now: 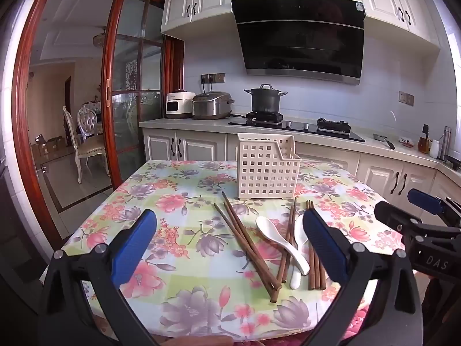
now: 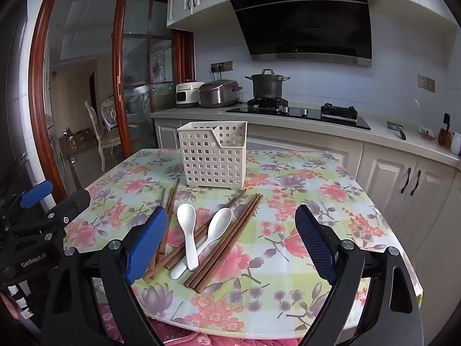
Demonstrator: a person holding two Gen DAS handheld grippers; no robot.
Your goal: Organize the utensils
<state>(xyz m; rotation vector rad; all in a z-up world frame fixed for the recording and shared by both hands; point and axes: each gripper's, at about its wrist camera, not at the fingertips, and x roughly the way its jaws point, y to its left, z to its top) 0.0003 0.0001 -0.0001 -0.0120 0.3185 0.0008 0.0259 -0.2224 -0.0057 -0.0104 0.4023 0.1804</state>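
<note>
Brown chopsticks (image 1: 247,239) and two white spoons (image 2: 187,230) lie loose on the desk (image 2: 288,259), just before the basket (image 2: 213,155).
Both the left gripper (image 1: 230,248) and right gripper (image 2: 230,248) hang above the near edge, fingers (image 1: 132,248) spread wide and empty, likely poised for a first pick; the basket's inside is hidden.
</note>
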